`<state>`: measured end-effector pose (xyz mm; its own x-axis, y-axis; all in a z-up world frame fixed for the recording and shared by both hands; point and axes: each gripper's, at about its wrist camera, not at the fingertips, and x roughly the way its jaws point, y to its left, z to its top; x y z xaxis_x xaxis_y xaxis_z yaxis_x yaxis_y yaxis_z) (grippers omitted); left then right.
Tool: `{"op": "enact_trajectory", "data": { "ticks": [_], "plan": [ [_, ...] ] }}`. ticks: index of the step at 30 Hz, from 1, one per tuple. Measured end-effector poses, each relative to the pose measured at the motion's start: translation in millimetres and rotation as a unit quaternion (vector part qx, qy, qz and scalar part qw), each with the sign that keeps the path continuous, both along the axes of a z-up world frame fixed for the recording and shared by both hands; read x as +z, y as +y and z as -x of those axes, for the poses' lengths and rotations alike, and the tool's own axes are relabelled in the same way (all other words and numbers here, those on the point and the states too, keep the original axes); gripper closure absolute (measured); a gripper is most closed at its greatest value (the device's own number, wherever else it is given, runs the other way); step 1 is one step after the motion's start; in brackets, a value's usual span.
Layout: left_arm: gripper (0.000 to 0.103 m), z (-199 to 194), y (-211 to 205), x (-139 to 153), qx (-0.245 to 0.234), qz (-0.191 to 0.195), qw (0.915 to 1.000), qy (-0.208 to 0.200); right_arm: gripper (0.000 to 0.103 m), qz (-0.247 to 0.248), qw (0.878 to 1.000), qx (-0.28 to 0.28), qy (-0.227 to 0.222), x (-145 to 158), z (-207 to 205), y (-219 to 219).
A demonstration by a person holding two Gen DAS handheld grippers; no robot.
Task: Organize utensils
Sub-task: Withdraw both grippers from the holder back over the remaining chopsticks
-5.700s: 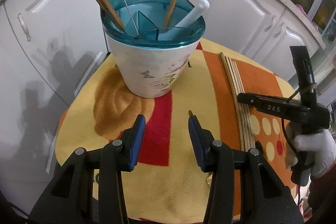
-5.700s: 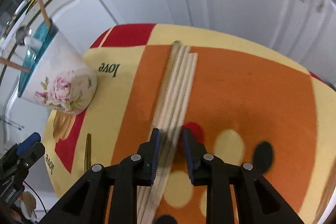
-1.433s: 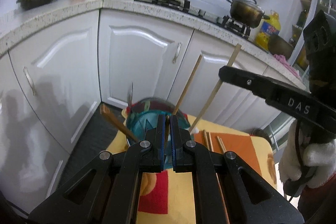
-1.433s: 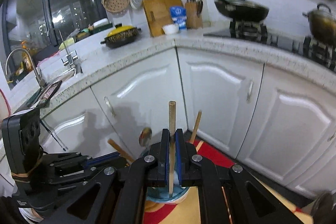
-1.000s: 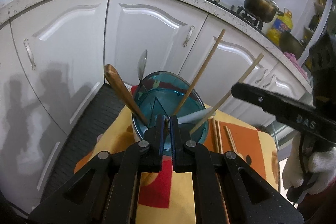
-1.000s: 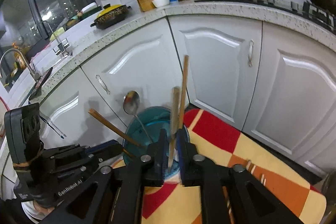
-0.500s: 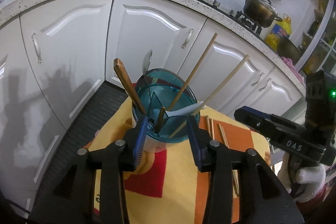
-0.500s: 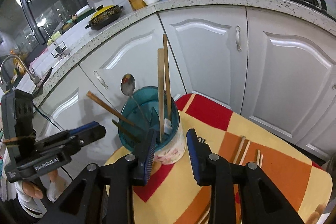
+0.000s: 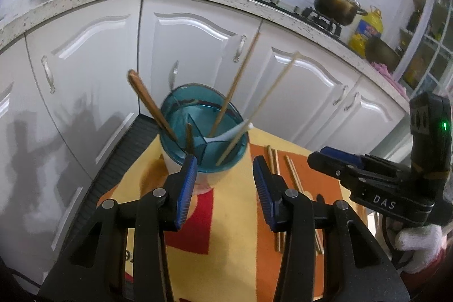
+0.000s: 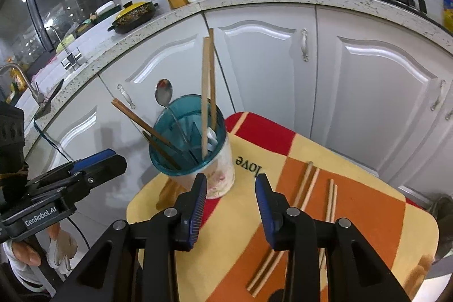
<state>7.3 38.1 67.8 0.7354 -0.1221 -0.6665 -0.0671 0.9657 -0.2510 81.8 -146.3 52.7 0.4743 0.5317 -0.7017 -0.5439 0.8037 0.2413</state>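
**Both grippers emptied over the utensil holder; four chopsticks left on the cloth**

Now that each tool has let go of its piece, I read both as released. The left gripper point(image 9: 223, 183) stands with its jaws spread wide and nothing between them, after being clamped on a dark utensil a second ago; the right gripper point(image 10: 229, 200) has just been opening, and its jaws are likewise bare. Just ahead of both sets of fingertips stands the teal-rimmed utensil holder point(image 10: 218, 177), with two long wooden chopsticks point(image 10: 208, 92) leaning upright in it, where half a second ago the right tool was still close around one. A metal spoon point(image 10: 164, 92), a brown-handled utensil point(image 9: 147, 101) and a white spoon point(image 9: 232, 130) share its compartments. To the right of the right jaws, four loose chopsticks point(image 10: 311, 183) lie apart on the orange patch of the cloth point(image 10: 368, 217). I judge this drop-off complete and the loose sticks the remaining work.
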Motion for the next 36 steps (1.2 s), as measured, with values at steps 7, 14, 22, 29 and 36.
{"op": "enact_trajectory", "data": {
  "ticks": [7,14,22,29,36],
  "plan": [
    [0.063,1,-22,-4,-0.021,-0.015,0.9997,0.002,0.066,0.001,1.0,-0.013,-0.002,-1,11,-17],
    [0.063,-1,-37,-13,-0.032,-0.024,0.9991,0.012,0.065,0.01,0.999,-0.029,0.009,-12,13,-33],
    [0.063,-6,-46,-29,-0.036,-0.03,0.9984,0.032,0.064,0.015,0.999,-0.043,0.026,-26,14,-48],
    [0.063,-10,-50,-38,-0.036,-0.033,0.9979,0.043,0.063,0.019,0.998,-0.048,0.037,-35,13,-53],
    [0.063,-11,-53,-46,-0.04,-0.038,0.997,0.054,0.063,0.024,0.997,-0.05,0.051,-46,11,-55]
  ]
}}
